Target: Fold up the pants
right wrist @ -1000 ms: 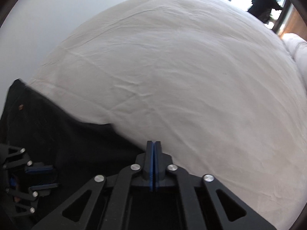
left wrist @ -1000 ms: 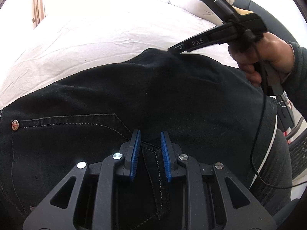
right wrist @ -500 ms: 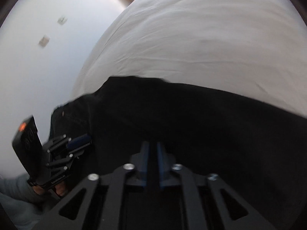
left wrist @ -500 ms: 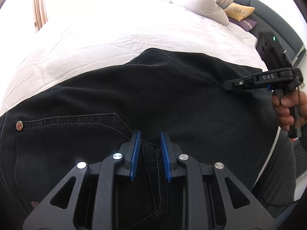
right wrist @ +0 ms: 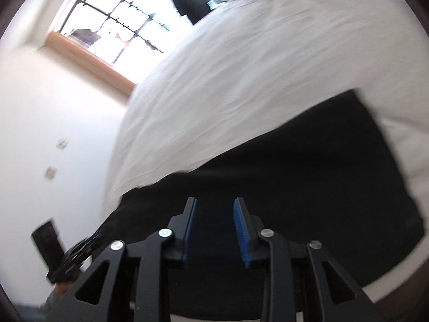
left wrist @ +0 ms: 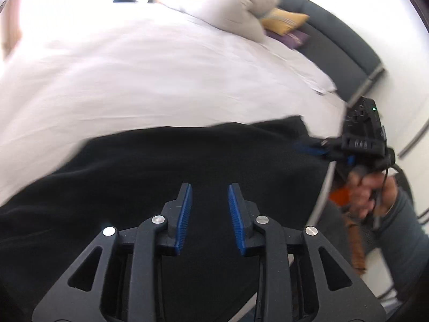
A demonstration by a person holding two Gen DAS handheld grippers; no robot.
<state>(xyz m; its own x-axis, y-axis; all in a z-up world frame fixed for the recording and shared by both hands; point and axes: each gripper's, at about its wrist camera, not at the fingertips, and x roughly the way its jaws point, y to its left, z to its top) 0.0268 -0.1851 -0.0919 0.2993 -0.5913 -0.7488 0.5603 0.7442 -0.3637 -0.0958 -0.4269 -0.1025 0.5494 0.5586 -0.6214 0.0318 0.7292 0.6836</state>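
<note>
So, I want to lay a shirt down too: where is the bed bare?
The white sheet beyond the black pants lies bare up to the pillows. The near edge is crowded: pants, left gripper, right gripper.

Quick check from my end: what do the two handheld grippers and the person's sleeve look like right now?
Both the left gripper and right gripper are matte black linkage frames with silver pivot screws and ribbed blue pads. Seen from the left wrist, the right unit carries a green light, white lettering too blurred to read, and a black cable. The sleeve is grey.
</note>
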